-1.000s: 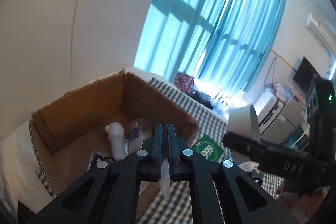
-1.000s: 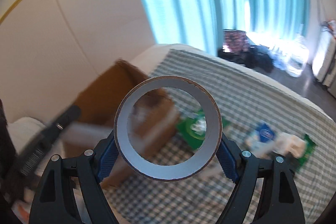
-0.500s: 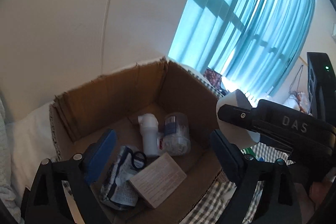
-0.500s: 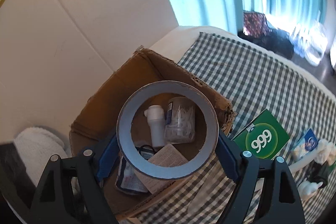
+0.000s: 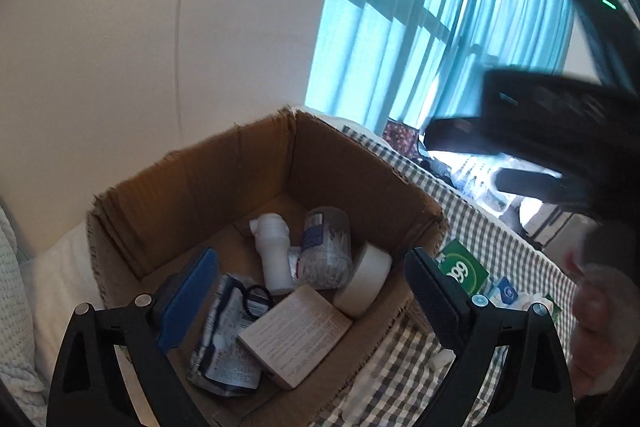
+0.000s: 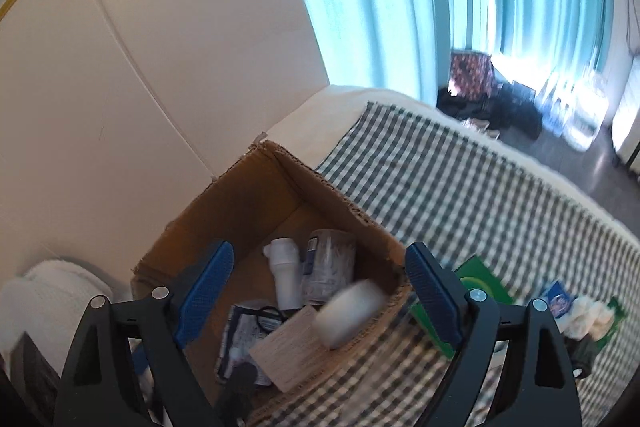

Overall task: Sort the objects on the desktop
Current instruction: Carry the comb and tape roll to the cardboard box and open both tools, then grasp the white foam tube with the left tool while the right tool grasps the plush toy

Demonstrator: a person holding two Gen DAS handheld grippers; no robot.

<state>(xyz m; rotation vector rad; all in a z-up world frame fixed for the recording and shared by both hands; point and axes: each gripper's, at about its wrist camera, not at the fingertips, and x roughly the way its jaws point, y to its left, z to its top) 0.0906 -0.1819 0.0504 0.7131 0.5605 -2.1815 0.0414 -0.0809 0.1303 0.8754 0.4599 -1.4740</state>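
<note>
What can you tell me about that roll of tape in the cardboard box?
The roll of tape is a pale, whitish ring with a wide band, paper-like in look. It lies tilted inside the cardboard box, against the wall nearest the checked cloth, touching the printed carton beside it. In the right view it is blurred. No tongs touch it: both pairs stand open around empty air above the box.

**A lived-in bedroom**

A home, by every sign — teal curtains [image 6: 460, 7] hang over a bright window, a checked cloth [image 6: 460, 187] covers a bed against a plain white wall [image 5: 140, 27], and bags [image 6: 488, 99] lie heaped on the dark floor below the window.
</note>
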